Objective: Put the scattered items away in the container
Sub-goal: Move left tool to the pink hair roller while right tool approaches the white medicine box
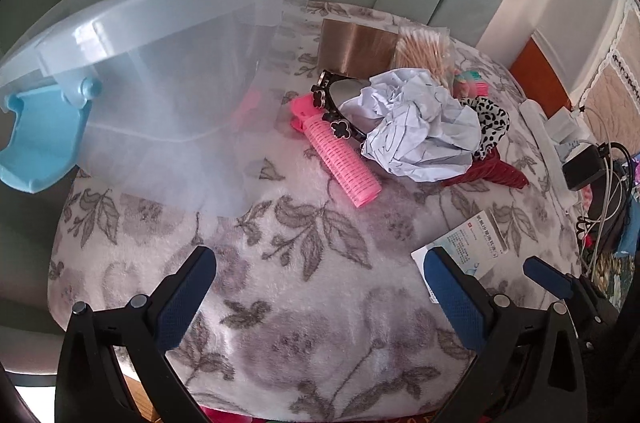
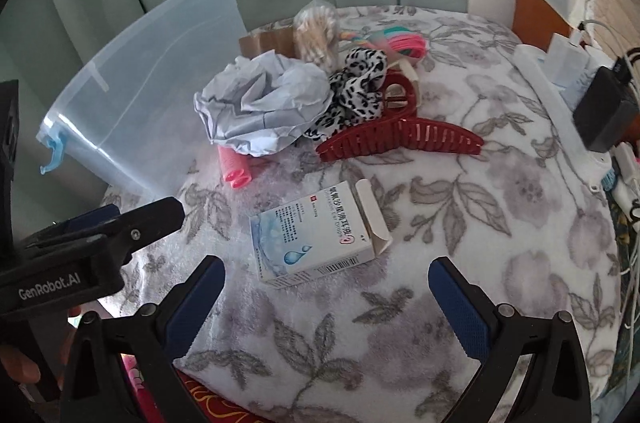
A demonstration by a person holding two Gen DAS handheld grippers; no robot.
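Note:
A translucent plastic container [image 1: 168, 63] with blue latches stands at the left on the floral blanket. Beside it lies a pile: a pink hair roller [image 1: 340, 159], a black clover-trimmed mirror [image 1: 340, 103], crumpled paper [image 1: 420, 127], a leopard scrunchie [image 2: 356, 87], a red claw clip [image 2: 400, 139] and a bag of cotton swabs [image 1: 424, 51]. A white and blue medicine box [image 2: 320, 235] lies just ahead of my right gripper [image 2: 326, 267], which is open around nothing. My left gripper [image 1: 320, 263] is open too, above bare blanket in front of the container.
A brown card [image 1: 356, 43] and coloured hair ties [image 2: 400, 43] lie behind the pile. A power strip [image 2: 560, 103], a black adapter [image 2: 604, 119] and cables crowd the right edge. Green curtains hang behind. The blanket [image 1: 320, 343] drops off at the near edge.

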